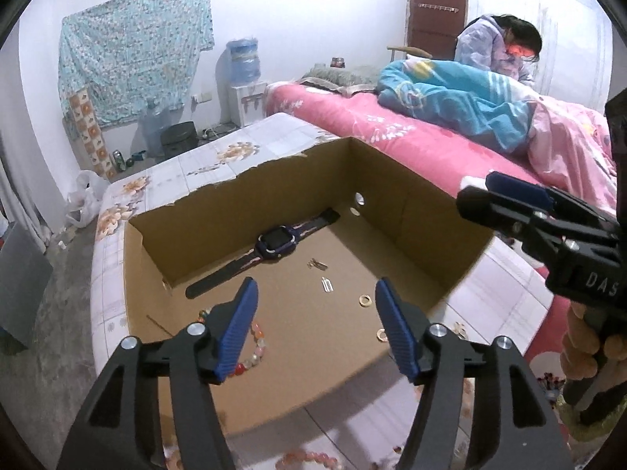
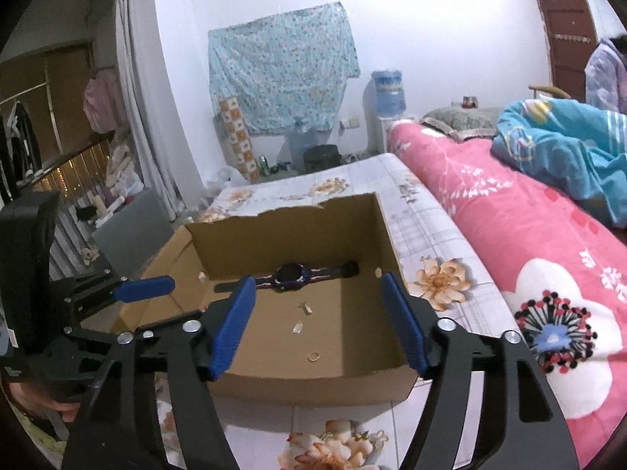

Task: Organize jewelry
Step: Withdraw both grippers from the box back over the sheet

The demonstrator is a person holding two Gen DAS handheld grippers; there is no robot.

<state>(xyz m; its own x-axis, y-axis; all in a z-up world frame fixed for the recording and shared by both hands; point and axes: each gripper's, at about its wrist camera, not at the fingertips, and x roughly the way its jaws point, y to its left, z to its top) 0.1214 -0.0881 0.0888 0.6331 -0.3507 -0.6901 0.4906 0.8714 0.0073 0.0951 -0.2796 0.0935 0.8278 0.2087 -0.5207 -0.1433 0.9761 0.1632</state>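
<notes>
Brown corrugated cardboard forms the open, shallow box (image 1: 411, 211) that sits on a table covered with a pale flower-printed cloth (image 1: 219, 156), beside a bed with a pink floral cover (image 2: 509, 227).

On the box floor, near its far wall, a dark blue smartwatch with a black strap (image 1: 280, 241) lies flat and stretched out. Nearer the middle lie two small metallic clips (image 1: 315, 263), one a little behind the other, and a small gold ring (image 1: 365, 300) rests closer to the near side. A second gold ring (image 1: 381, 335) lies just beside the right finger of the left gripper. A bracelet of pink and orange beads (image 1: 254, 348) lies in the near left part of the box, partly hidden behind the left gripper's left finger.

The left gripper (image 1: 315, 325), black with blue ribbed pads, hovers above the near part of the box with its jaws spread wide and nothing between them. The right gripper (image 2: 319, 321), of the same build, hangs over the near edge of the box, its jaws likewise wide apart and empty.

More pinkish beads (image 1: 309, 460) lie on the cloth outside the box, at the bottom edge of the left wrist view.
</notes>
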